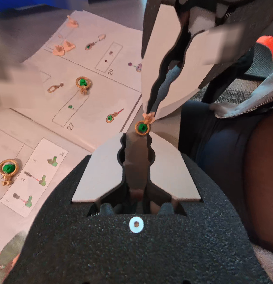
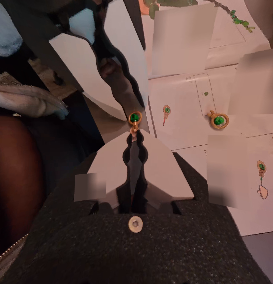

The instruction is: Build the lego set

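A gold ring with a green stud (image 1: pixel 142 126) hangs in the air off the table's edge, joined by a gold connector (image 2: pixel 134 129) to a small peach piece (image 1: pixel 149 115). My right gripper (image 2: pixel 134 135) is shut on that peach piece and comes in from above in the left wrist view (image 1: pixel 149 115). My left gripper (image 1: pixel 137 135) is open, its tips flanking the ring's lower edge, and the ring sits nearer its right finger. In the right wrist view the ring (image 2: pixel 135 117) sits at the left gripper's tips.
The open instruction booklet (image 1: pixel 89 110) lies on the table. Two more ring-and-stud assemblies (image 1: pixel 83 83) (image 1: pixel 8 169) and loose peach pieces (image 1: pixel 63 47) lie on it. A green vine piece (image 2: pixel 240 21) lies at its far side. A person's leg (image 1: pixel 255 169) is beside the table.
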A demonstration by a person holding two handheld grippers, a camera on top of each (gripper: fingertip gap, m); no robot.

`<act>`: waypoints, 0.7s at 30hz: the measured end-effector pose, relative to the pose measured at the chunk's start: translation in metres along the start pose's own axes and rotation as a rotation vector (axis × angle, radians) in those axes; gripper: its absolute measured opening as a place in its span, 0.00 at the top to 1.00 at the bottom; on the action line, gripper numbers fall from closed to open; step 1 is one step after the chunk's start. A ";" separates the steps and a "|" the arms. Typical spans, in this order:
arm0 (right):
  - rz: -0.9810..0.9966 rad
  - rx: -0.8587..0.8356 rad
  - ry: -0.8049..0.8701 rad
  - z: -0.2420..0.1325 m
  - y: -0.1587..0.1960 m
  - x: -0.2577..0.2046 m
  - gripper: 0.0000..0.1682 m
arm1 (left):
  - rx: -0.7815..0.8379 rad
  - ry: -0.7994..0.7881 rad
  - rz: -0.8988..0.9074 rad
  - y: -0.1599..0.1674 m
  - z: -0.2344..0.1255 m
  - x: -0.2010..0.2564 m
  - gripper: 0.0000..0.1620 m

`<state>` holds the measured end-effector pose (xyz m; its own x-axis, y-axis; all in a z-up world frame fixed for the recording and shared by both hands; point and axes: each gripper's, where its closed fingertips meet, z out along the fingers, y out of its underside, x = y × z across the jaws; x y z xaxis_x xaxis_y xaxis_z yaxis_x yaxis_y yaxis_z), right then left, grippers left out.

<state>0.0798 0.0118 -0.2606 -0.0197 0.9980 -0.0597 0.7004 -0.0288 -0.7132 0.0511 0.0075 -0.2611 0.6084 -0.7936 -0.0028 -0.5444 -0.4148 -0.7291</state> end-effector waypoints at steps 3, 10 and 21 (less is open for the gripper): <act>-0.025 -0.006 -0.006 0.002 -0.001 -0.002 0.98 | -0.003 0.027 0.013 -0.002 0.003 0.002 0.89; -0.127 -0.041 -0.050 0.004 -0.003 -0.003 0.99 | -0.049 0.079 -0.104 -0.002 0.000 0.003 0.89; -0.242 -0.044 0.031 0.008 -0.006 -0.008 0.99 | -0.165 0.135 -0.322 0.000 -0.005 0.003 0.90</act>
<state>0.0699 0.0040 -0.2615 -0.1693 0.9768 0.1313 0.7080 0.2132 -0.6732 0.0499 0.0023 -0.2579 0.6881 -0.6578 0.3063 -0.4303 -0.7098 -0.5577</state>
